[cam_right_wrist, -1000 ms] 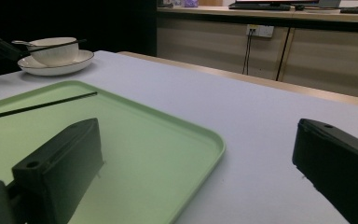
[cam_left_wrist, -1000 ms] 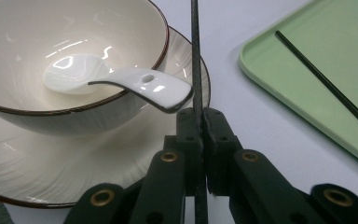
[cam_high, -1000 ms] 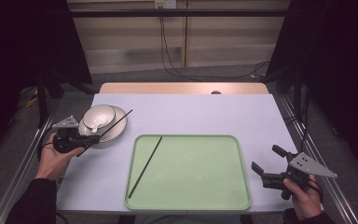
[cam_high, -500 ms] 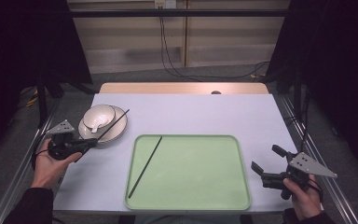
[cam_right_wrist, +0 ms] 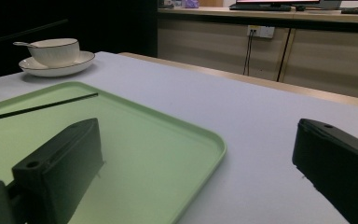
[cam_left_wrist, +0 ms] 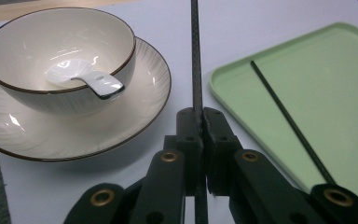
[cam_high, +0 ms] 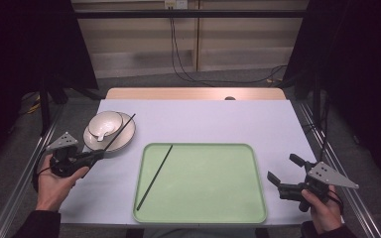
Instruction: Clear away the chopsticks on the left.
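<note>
Black left gripper (cam_high: pixel 98 156) and right gripper (cam_high: pixel 281 180) — grey three-cornered top plates, brass-ringed screw holes, dark sleeves.

The desk (cam_high: pixel 218 119) is lit evenly from above in the high view, while the surroundings to both sides are left in deep darkness. Only soft, faint shadows are cast beside the tray (cam_high: pixel 203 213). Bright glare spots are seen on the glazed bowl (cam_left_wrist: pixel 42 51) and the spoon (cam_left_wrist: pixel 81 77) in the left gripper view, and a soft shadow is thrown under the saucer (cam_left_wrist: pixel 121 126). In the right gripper view the near claw (cam_right_wrist: pixel 205 172) is rendered blurred, and the far bowl is kept fairly sharp.
</note>
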